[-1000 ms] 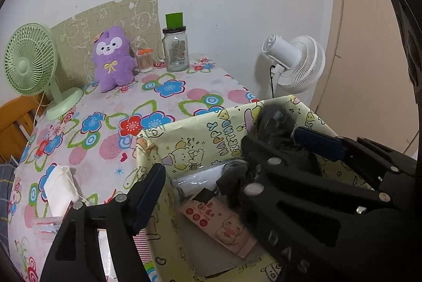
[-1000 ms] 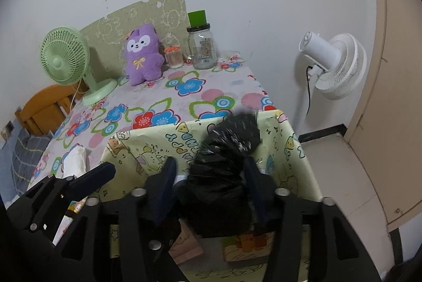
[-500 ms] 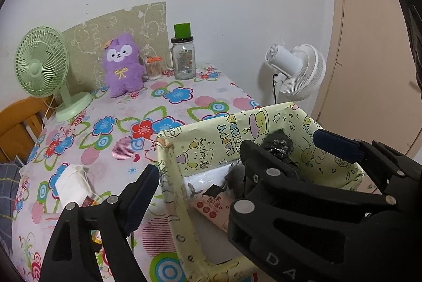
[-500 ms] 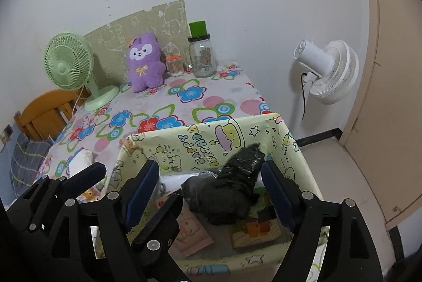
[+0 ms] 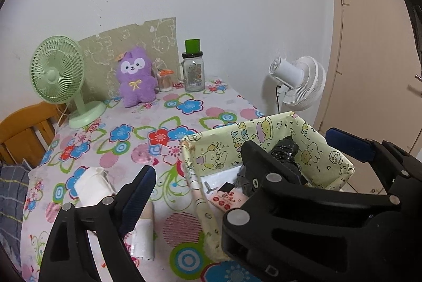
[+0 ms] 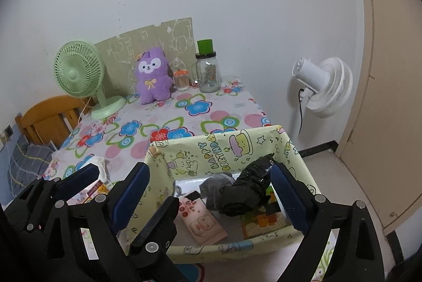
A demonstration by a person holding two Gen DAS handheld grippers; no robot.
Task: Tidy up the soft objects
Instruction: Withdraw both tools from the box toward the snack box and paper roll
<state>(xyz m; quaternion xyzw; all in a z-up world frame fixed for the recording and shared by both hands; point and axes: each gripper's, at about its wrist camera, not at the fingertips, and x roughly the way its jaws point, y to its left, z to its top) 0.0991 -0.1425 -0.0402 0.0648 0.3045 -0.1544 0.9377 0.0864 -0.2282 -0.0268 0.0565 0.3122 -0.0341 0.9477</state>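
Observation:
A crumpled black plastic bag [image 6: 248, 192] lies inside the yellow cartoon-print box [image 6: 211, 147], beside a grey soft item [image 6: 215, 184] and a pink packet [image 6: 201, 220]. The box also shows in the left wrist view [image 5: 321, 147], with the bag [image 5: 286, 150] in it. My right gripper [image 6: 208, 197] is open and empty, raised above the box. My left gripper [image 5: 242, 165] is open and empty, over the box's left wall. A purple plush toy [image 5: 135, 77] sits upright at the table's far end; the right wrist view shows it too [image 6: 153, 77].
A white tissue pack [image 5: 92, 185] and small packets [image 5: 143, 234] lie left of the box. A green fan [image 5: 59, 70], a glass jar with green lid [image 5: 194, 70] and a small swab jar [image 5: 164, 80] stand at the back. A white fan [image 5: 298, 82] is beyond the table's right edge.
My right gripper has opened and let go of the black bag, which now lies in the box. Both grippers have pulled back and up from the box.

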